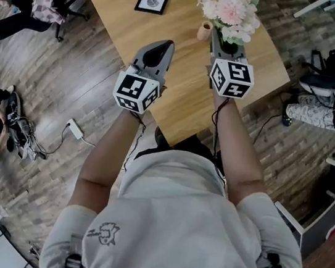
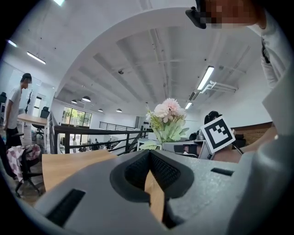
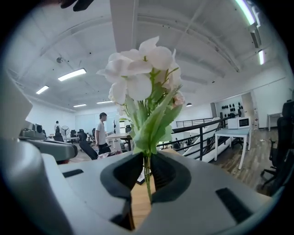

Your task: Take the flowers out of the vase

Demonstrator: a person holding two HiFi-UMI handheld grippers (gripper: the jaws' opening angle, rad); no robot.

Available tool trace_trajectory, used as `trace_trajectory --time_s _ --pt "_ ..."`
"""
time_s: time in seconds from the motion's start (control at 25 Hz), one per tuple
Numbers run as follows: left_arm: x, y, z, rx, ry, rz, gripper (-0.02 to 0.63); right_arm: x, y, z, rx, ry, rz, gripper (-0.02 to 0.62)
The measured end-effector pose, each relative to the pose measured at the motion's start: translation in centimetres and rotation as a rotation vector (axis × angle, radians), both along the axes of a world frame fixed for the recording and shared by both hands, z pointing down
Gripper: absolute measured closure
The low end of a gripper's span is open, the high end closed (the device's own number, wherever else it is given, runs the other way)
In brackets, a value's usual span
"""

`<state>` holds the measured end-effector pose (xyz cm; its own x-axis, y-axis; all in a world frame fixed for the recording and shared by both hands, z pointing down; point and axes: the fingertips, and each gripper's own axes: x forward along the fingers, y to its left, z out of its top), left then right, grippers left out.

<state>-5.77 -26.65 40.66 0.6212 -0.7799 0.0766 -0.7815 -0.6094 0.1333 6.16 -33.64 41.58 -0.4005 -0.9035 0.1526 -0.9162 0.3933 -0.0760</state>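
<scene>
Two grippers above light wooden table (image 1: 180, 88). Right gripper (image 3: 147, 160): jaws narrow, clamped on thin green stems of pale pink-and-white flower bunch (image 3: 143, 78), held clear of small peach-coloured vase (image 1: 204, 31) standing just beside. Left gripper (image 2: 150, 155): jaws closed together, empty. Advice: firm pinch, bunch upright, lay down away from vase.

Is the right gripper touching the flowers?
Touching. The right gripper view shows the right gripper shut on the thin green stems of the flowers, with a pad pressed against them on each side.
</scene>
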Motion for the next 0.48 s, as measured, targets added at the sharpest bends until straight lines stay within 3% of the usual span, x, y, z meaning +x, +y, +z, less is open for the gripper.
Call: trace_trajectory --time_s 0.32,0.48 --pt "-0.9 5.9 -1.5 0.040 0.002 0.062 0.604 -1.5 8.1 -2.2 0.024 0.010 0.003 0.545" --pt "0.8 9.4 -2.1 0.057 0.000 0.087 0.604 -0.6 13.2 -2.4 0.029 0.000 -0.024 0.545"
